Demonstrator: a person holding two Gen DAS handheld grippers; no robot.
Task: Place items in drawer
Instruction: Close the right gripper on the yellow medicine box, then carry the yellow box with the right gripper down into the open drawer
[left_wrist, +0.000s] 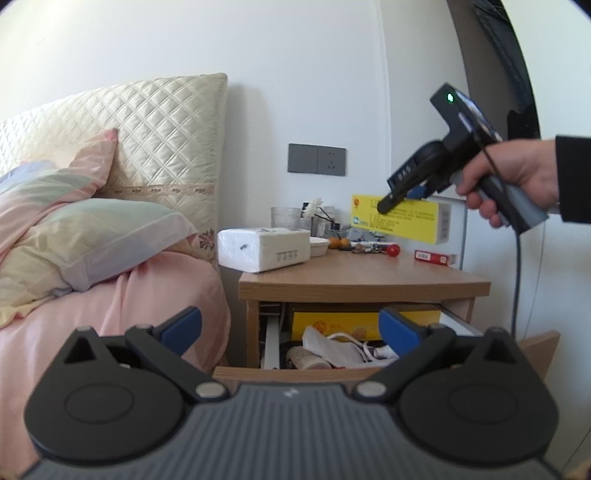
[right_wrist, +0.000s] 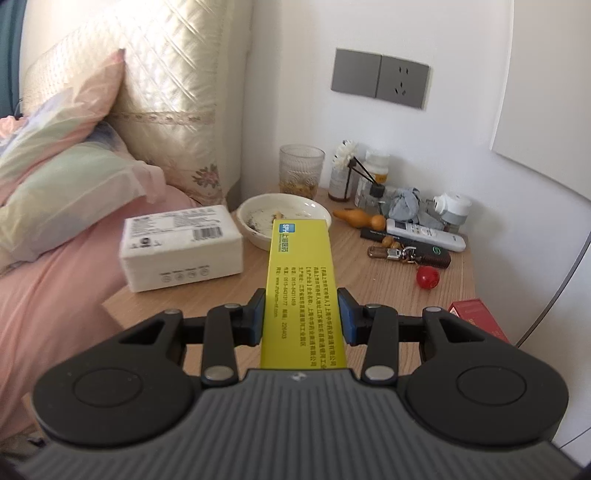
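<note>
My right gripper (right_wrist: 301, 317) is shut on a long yellow medicine box (right_wrist: 300, 280) and holds it in the air above the wooden nightstand (right_wrist: 369, 291). In the left wrist view the right gripper (left_wrist: 400, 192) holds the yellow box (left_wrist: 410, 219) above the nightstand top (left_wrist: 362, 273). The nightstand's drawer (left_wrist: 295, 373) is pulled open below; it holds a yellow package (left_wrist: 340, 323), white cables and other clutter. My left gripper (left_wrist: 290, 326) is open and empty, in front of the open drawer.
On the nightstand stand a white tissue pack (right_wrist: 183, 247), a white bowl (right_wrist: 258, 218), a glass (right_wrist: 301, 170), bottles, a remote (right_wrist: 424, 232), keys with a red ball (right_wrist: 427, 277) and a red box (right_wrist: 476, 317). The bed with pink bedding (left_wrist: 110, 295) lies to the left.
</note>
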